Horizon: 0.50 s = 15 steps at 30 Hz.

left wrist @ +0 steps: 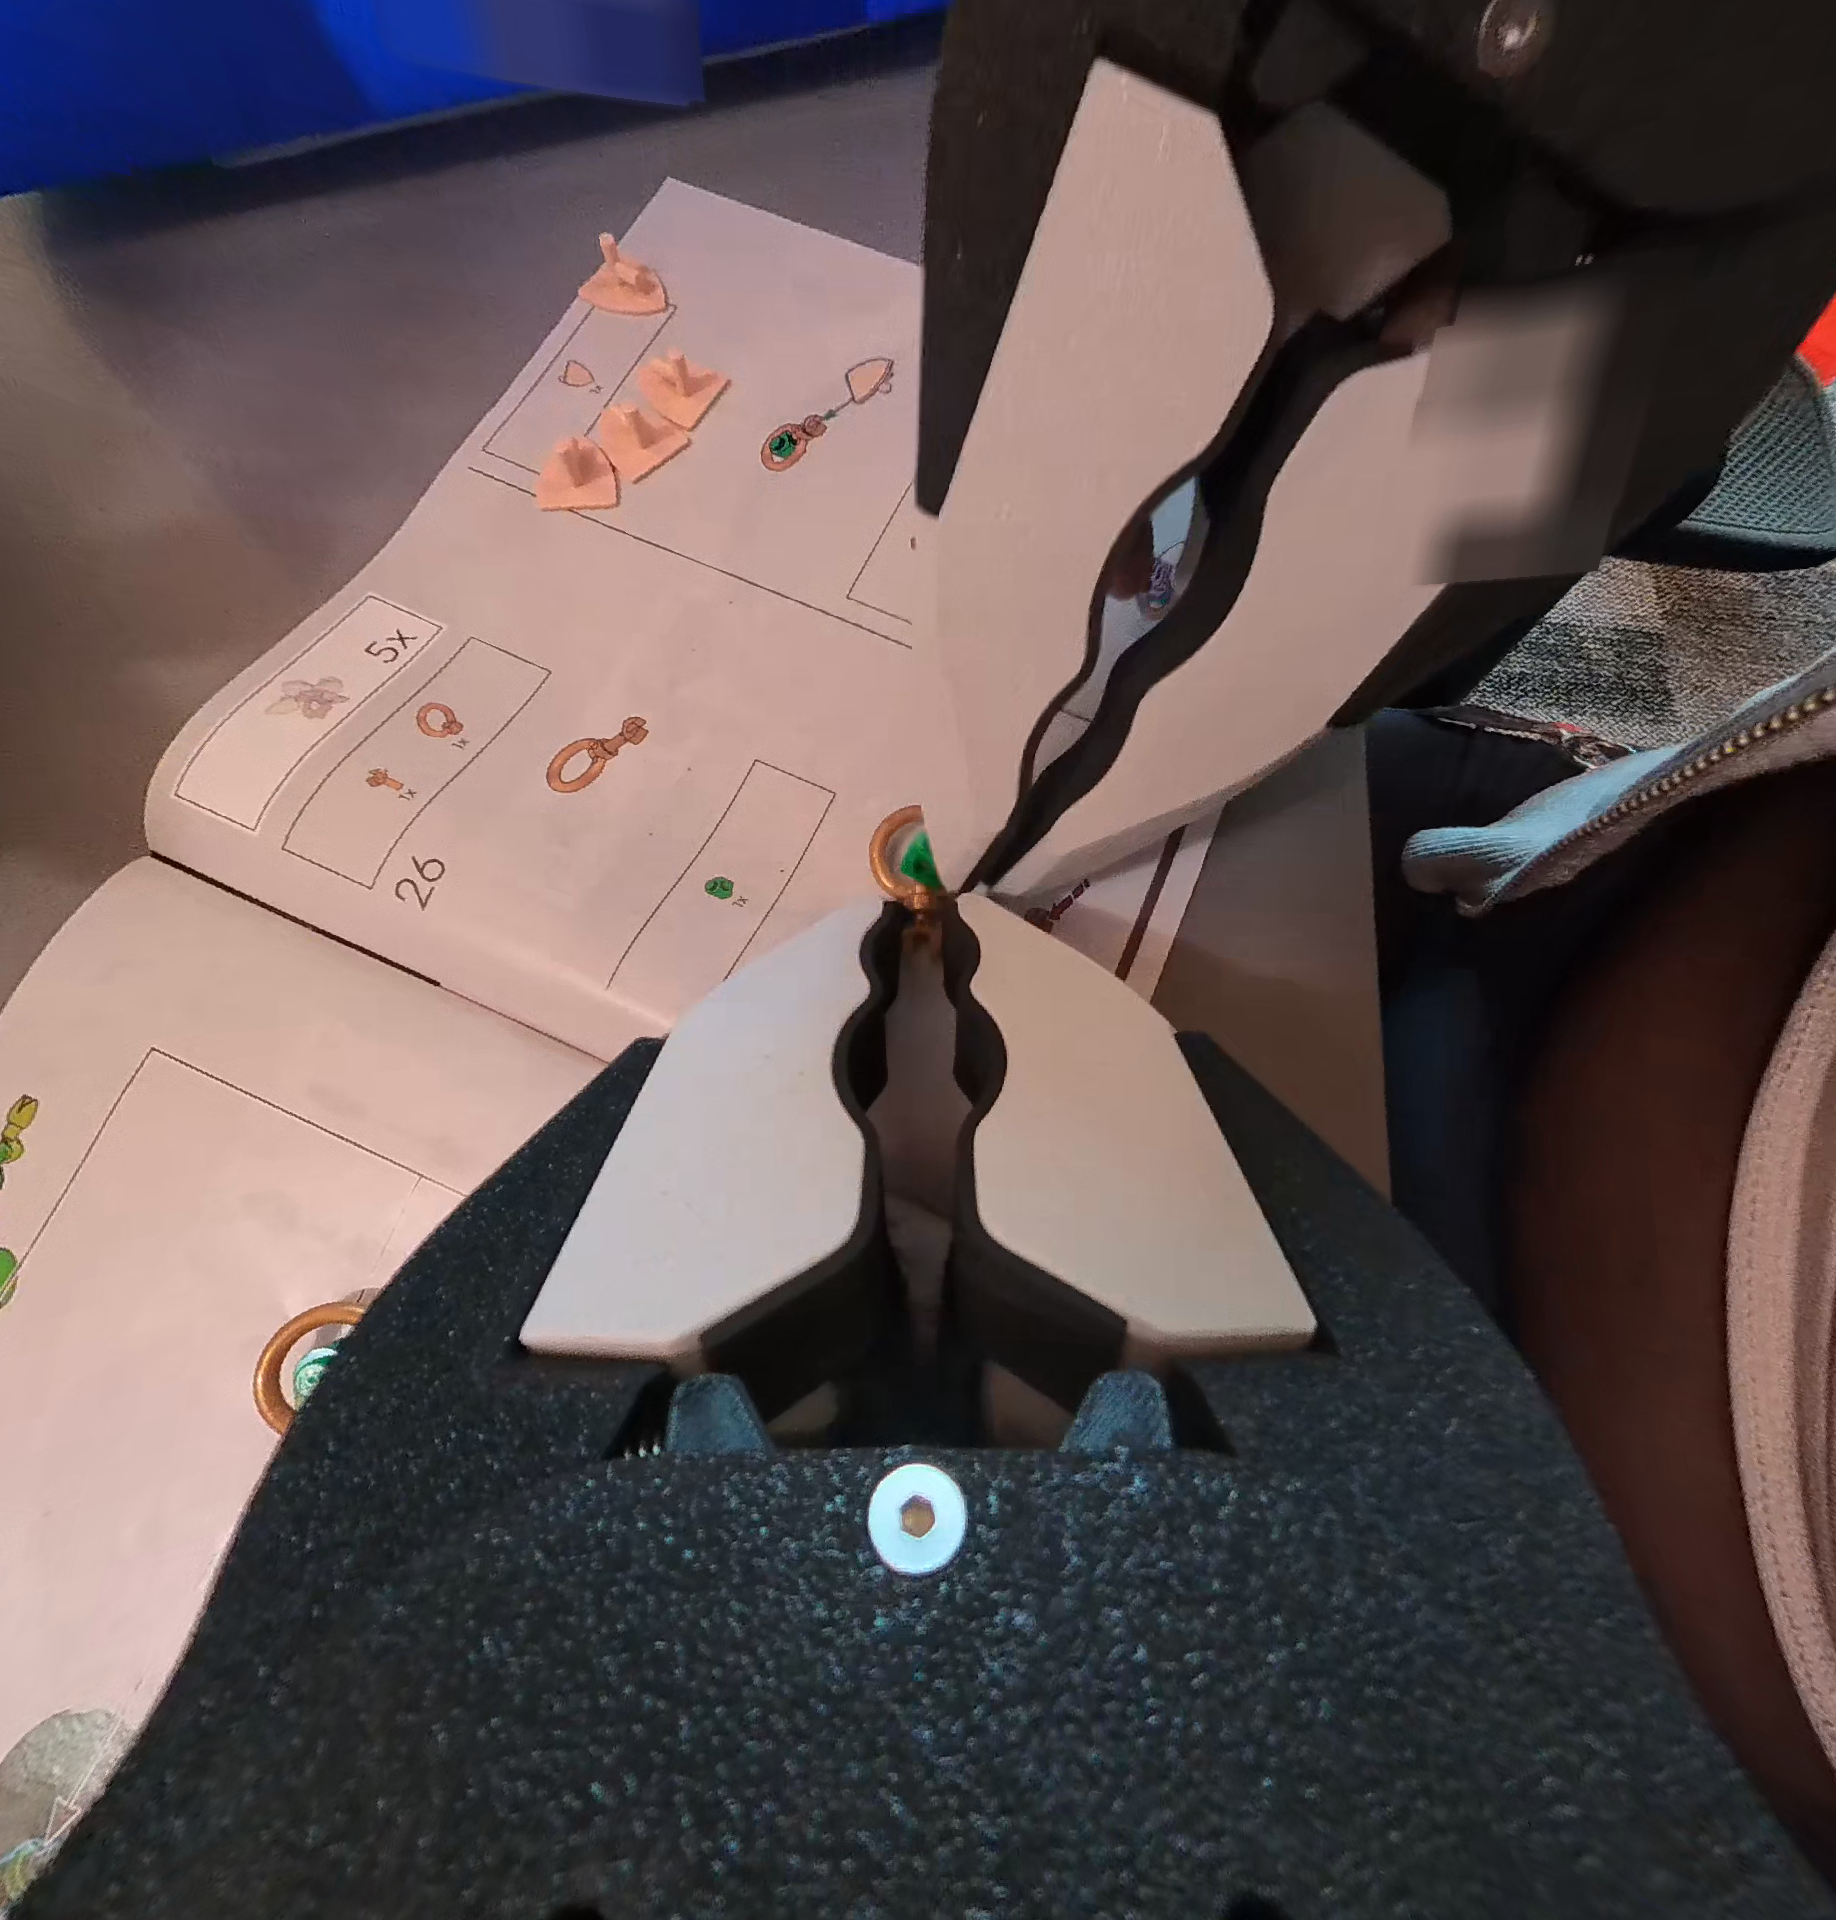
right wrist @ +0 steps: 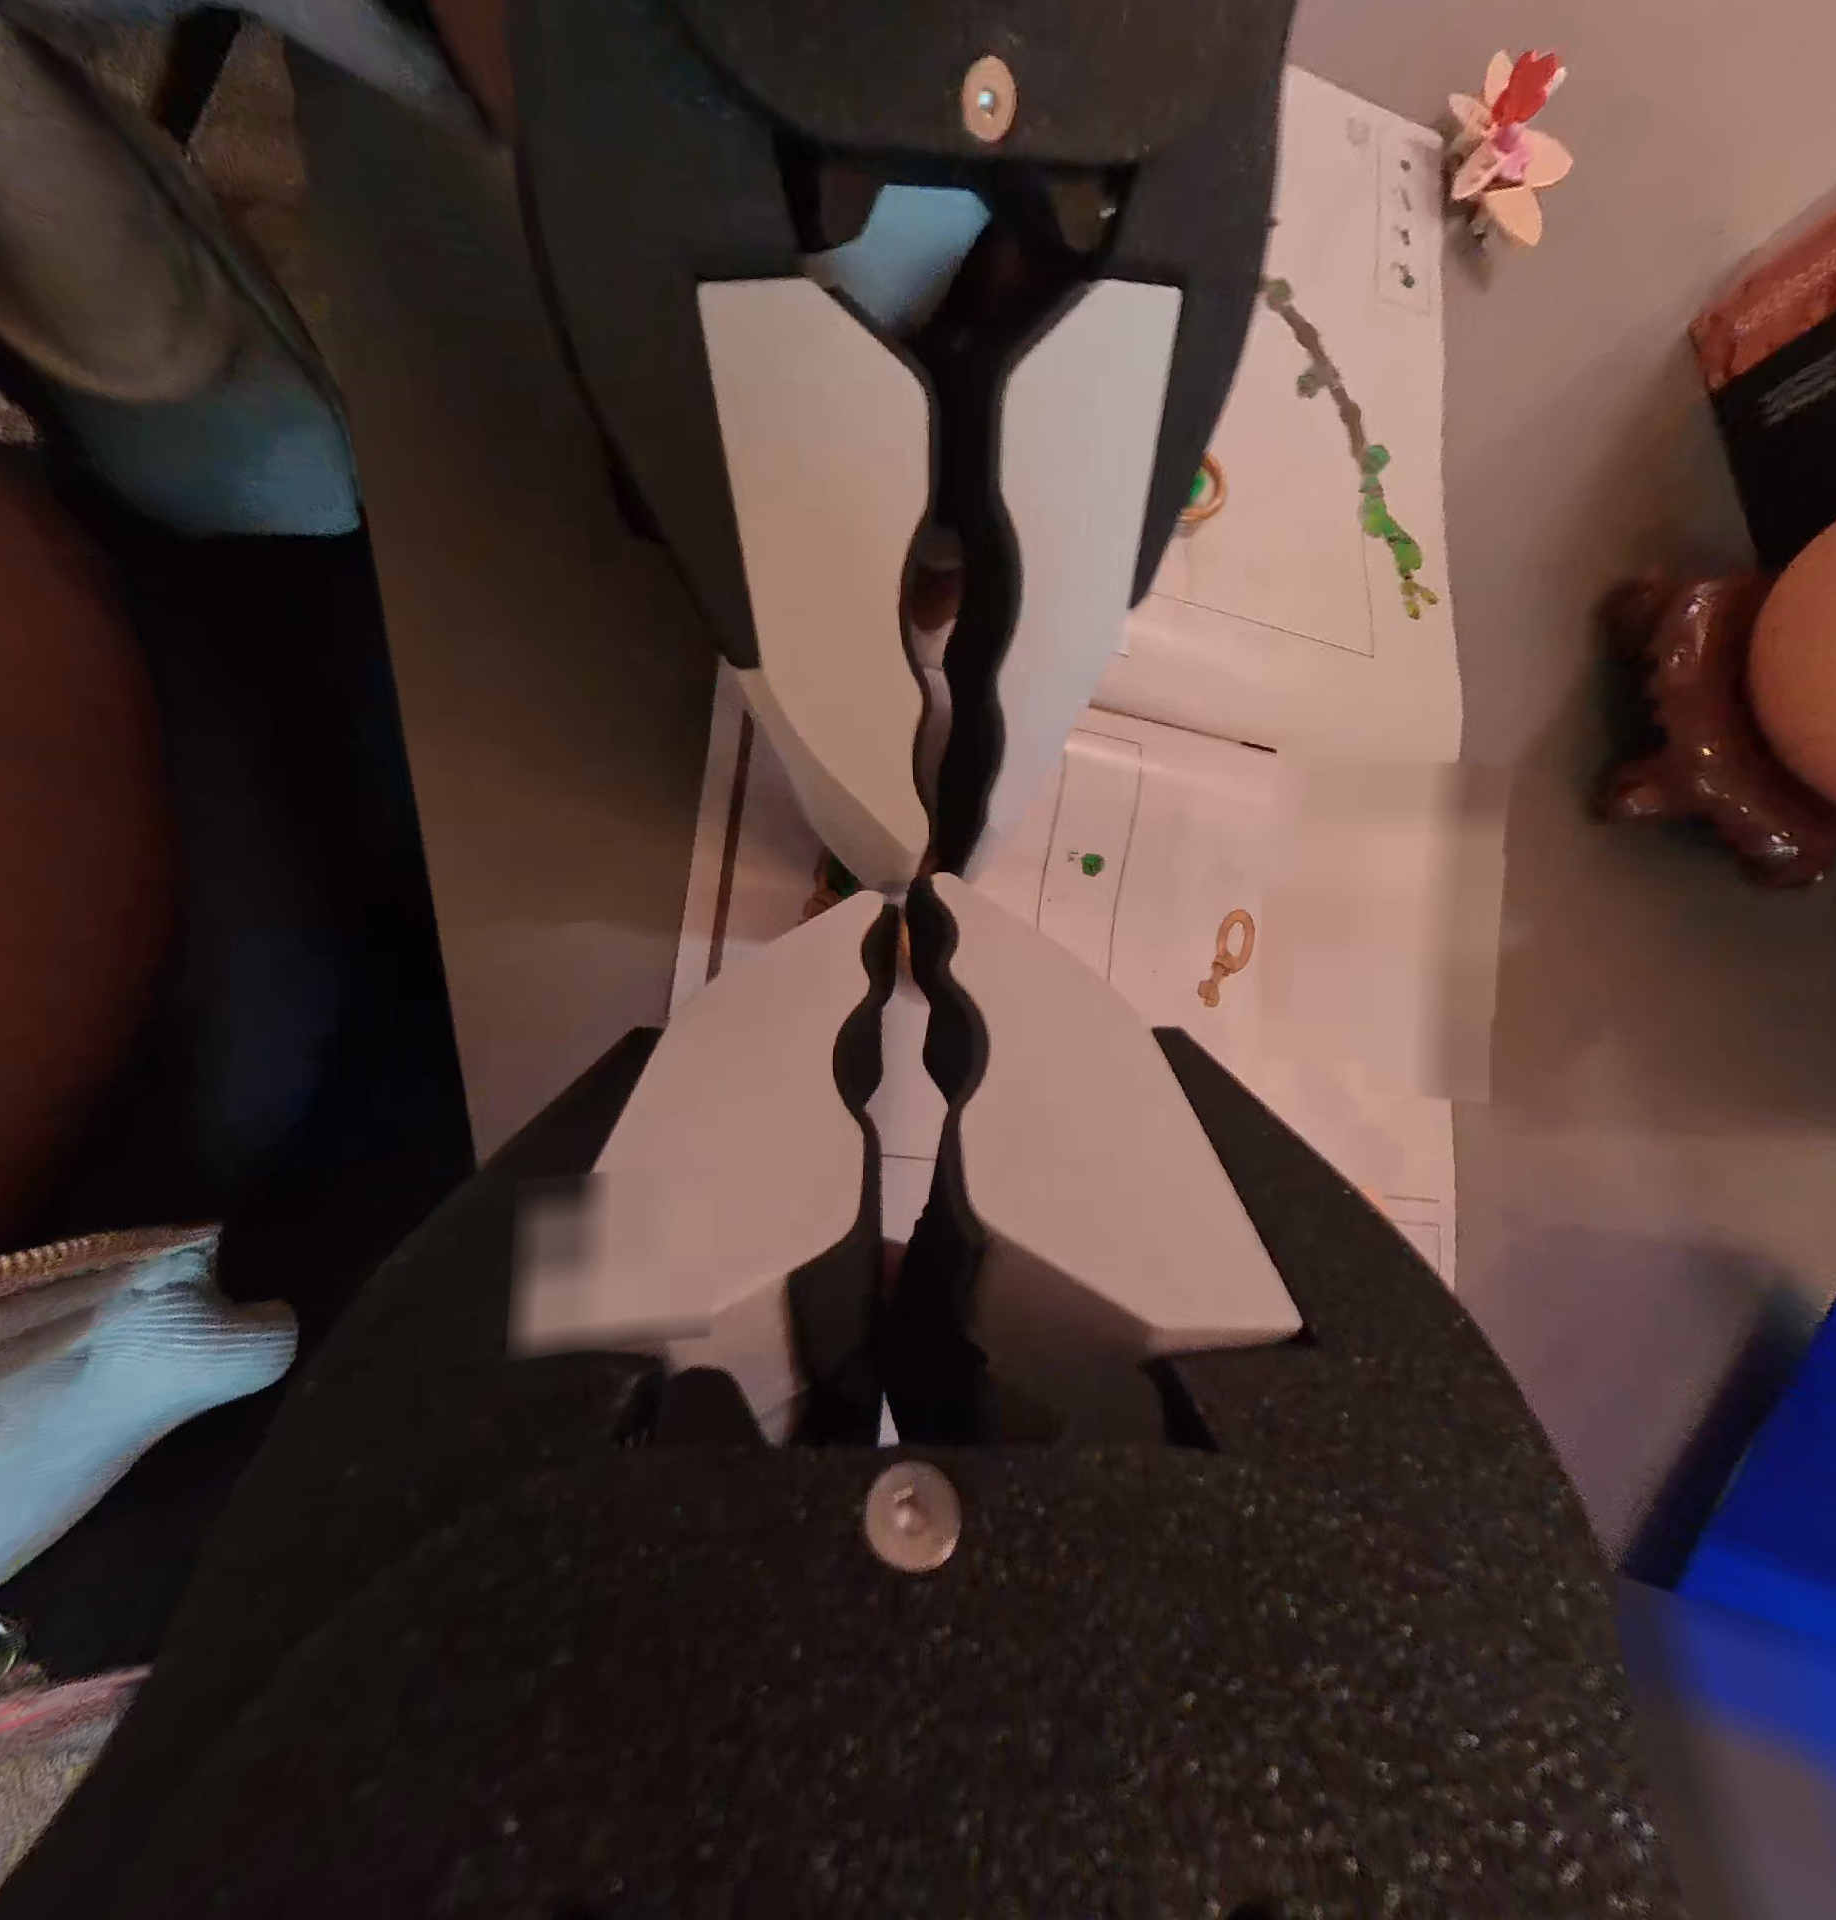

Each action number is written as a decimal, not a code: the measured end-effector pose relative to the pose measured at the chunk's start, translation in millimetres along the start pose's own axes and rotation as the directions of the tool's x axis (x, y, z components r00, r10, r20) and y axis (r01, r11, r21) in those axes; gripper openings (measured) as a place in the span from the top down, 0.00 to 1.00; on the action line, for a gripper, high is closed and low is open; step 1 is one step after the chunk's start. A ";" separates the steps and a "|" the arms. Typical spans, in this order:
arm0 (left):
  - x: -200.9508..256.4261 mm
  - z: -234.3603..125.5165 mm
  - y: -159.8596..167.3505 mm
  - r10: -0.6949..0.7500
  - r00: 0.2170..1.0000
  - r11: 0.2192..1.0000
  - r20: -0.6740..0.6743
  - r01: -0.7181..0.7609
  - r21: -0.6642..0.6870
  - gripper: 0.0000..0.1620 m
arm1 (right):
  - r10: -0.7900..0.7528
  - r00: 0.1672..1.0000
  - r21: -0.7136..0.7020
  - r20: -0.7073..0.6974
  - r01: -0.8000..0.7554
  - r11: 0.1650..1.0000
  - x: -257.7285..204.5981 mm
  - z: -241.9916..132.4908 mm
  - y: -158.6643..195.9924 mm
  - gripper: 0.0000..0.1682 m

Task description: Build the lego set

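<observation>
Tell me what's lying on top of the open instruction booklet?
Four loose pale pink petal-shaped pieces lie on the open paper instruction booklet. A gold ring piece with something green inside rests nearer, mostly hidden behind the left claw.

Grey tabletop (left wrist: 218, 436) serves as landmark. Blue bin (left wrist: 270, 73) at tabletop's far edge in left wrist view; same blue bin (right wrist: 1787, 1475) at lower right in right wrist view. Brown glossy figurine (right wrist: 1703, 727) stands on tabletop at right edge, cream speckled rounded object (right wrist: 1818, 665) touching it. Dark box with copper-coloured top (right wrist: 1797, 416) just behind. Person's grey zipped sleeve (left wrist: 1662, 790) beyond tabletop's near side.
</observation>
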<state>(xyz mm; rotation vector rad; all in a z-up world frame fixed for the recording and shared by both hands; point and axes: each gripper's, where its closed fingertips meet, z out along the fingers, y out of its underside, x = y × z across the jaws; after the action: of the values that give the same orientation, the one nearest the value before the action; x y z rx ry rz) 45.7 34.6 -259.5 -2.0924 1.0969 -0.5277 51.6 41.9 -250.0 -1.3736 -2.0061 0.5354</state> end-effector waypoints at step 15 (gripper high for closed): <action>0.7 -0.3 -0.1 -0.006 1.000 1.000 -0.015 0.006 0.000 0.95 | 0.233 0.965 0.055 0.116 -0.241 0.969 17.9 -3.2 5.8 0.99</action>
<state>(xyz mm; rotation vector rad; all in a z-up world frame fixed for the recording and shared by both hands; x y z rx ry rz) 45.9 33.9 -259.2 -2.0957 1.0992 -0.5473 53.3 60.6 -246.6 -1.5828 -1.8984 0.7949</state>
